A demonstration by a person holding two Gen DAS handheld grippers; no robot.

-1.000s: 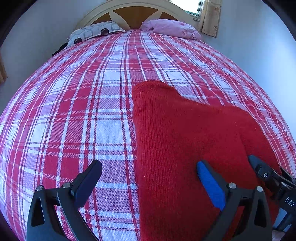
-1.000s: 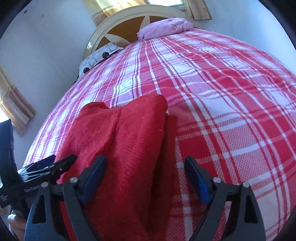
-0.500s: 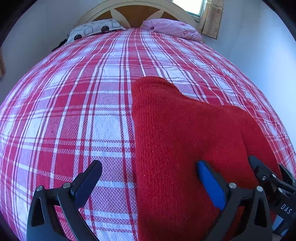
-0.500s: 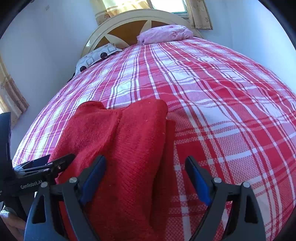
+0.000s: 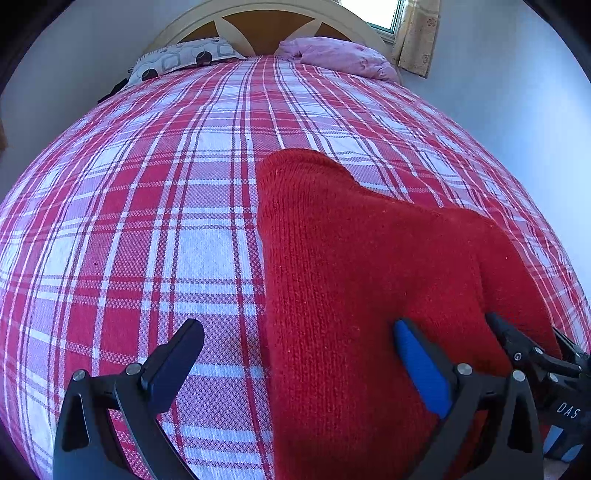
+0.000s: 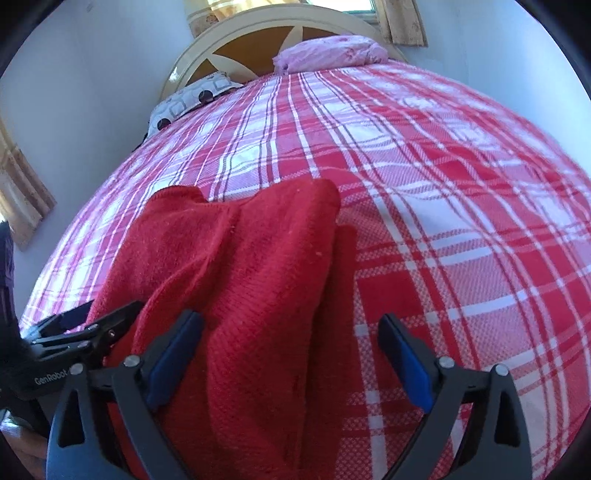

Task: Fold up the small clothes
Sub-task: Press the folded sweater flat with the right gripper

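Observation:
A red knitted garment (image 5: 354, 266) lies folded lengthwise on the plaid bed, near its foot edge. My left gripper (image 5: 297, 334) hovers open over the garment's left edge; nothing is pinched between its fingers. In the right wrist view the same garment (image 6: 251, 280) shows a folded flap on top. My right gripper (image 6: 290, 326) stands over the garment's right edge, its jaws opening wide, with the knit below them and not pressed. Each gripper's tip shows at the other view's side edge.
The red-and-white plaid bedspread (image 5: 155, 206) covers the whole bed. A patterned pillow (image 5: 184, 59) and a pink pillow (image 5: 336, 55) lie by the wooden headboard (image 6: 258, 48). Pale walls flank the bed, and curtains (image 5: 419, 33) hang by the window.
The right gripper's jaws have spread a little wider. Both views have tilted slightly; the garment lies as before.

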